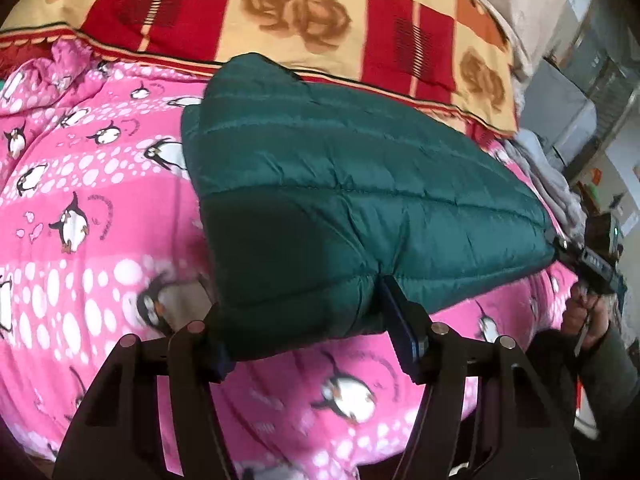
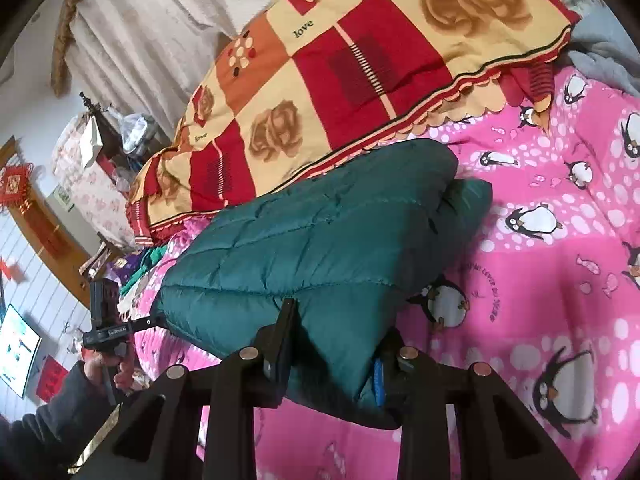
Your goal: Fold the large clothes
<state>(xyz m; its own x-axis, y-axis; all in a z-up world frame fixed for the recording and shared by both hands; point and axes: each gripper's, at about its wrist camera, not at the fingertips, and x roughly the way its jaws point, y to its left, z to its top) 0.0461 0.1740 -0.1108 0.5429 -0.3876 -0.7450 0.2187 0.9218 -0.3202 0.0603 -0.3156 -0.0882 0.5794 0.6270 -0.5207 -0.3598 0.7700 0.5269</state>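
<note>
A dark green quilted puffer jacket (image 1: 320, 184) is held up above a pink penguin-print bedspread (image 1: 80, 200), stretched between both grippers. My left gripper (image 1: 304, 320) is shut on one near corner of the jacket, the padding bulging between its fingers. My right gripper (image 2: 332, 344) is shut on the other corner of the jacket (image 2: 320, 248). The far end of the jacket rests folded on the bedspread (image 2: 560, 280). The right gripper also shows in the left wrist view (image 1: 560, 246), and the left gripper in the right wrist view (image 2: 158, 322), each at the jacket's edge.
A red, orange and cream rose-patterned quilt (image 1: 300, 12) lies folded along the far side of the bed, also in the right wrist view (image 2: 340, 64). Cluttered furniture (image 2: 100, 168) and a wall with red decorations (image 2: 16, 188) stand beyond the bed's end.
</note>
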